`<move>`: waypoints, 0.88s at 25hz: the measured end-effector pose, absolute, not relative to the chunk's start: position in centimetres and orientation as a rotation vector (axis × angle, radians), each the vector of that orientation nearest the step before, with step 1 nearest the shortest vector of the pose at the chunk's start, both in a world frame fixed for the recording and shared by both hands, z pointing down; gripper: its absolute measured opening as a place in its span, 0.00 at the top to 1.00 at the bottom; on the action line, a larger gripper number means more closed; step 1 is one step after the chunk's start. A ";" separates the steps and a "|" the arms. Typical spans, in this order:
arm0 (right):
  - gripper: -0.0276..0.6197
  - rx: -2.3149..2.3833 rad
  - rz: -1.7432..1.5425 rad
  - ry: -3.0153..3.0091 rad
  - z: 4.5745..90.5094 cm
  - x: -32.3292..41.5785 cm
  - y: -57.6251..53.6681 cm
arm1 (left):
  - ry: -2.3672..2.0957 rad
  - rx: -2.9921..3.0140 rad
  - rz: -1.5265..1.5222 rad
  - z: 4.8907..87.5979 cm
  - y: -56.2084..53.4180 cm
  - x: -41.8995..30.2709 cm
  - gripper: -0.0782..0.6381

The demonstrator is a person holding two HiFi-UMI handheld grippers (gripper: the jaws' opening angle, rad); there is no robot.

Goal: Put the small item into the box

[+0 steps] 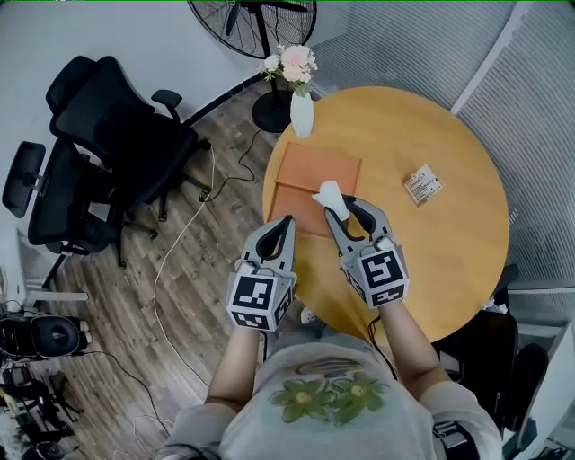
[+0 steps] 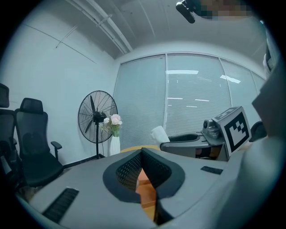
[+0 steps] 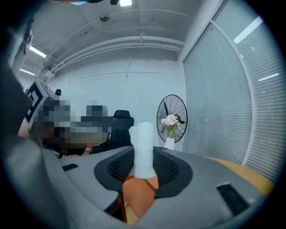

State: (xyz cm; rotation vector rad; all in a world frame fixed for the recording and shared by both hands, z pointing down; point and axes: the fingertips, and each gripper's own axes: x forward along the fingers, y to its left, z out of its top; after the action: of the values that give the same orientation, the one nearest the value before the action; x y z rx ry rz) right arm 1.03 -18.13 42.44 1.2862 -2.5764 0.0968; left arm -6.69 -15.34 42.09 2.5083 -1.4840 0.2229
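Right gripper (image 1: 342, 206) clamps the small white item (image 1: 330, 195) upright over the orange box (image 1: 314, 169) at mid-frame in the head view, which I judge is the lead-in to placing it, while my left gripper (image 1: 287, 221) hangs closed and empty at the box's lower-left edge, probably ready to steady it.

Wood-plank floor (image 1: 117, 296); black office chairs (image 1: 117, 135); standing fan (image 1: 256, 18); round table (image 1: 449, 260); window blinds (image 1: 539, 108).
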 end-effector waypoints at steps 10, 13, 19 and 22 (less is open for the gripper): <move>0.74 1.277 0.125 -2.521 44.8 1.1 -19.4 | -1.468 2.488 0.236 43.3 -15.9 -7.2 0.89; 0.74 1.271 0.137 -2.509 45.5 1.1 -19.7 | -1.461 2.484 0.236 43.5 -16.1 -7.2 0.89; 0.74 1.257 0.160 -2.490 47.1 0.9 -20.1 | -1.448 2.475 0.247 44.4 -16.4 -7.4 0.89; 0.74 1.245 0.170 -2.480 47.6 0.6 -20.3 | -1.446 2.468 0.248 44.6 -16.6 -7.6 0.89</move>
State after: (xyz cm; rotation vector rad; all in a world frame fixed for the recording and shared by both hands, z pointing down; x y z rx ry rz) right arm 0.62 -20.28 47.61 1.2450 -2.4797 0.1703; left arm -7.65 -16.65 44.56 2.4678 -1.4461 0.2479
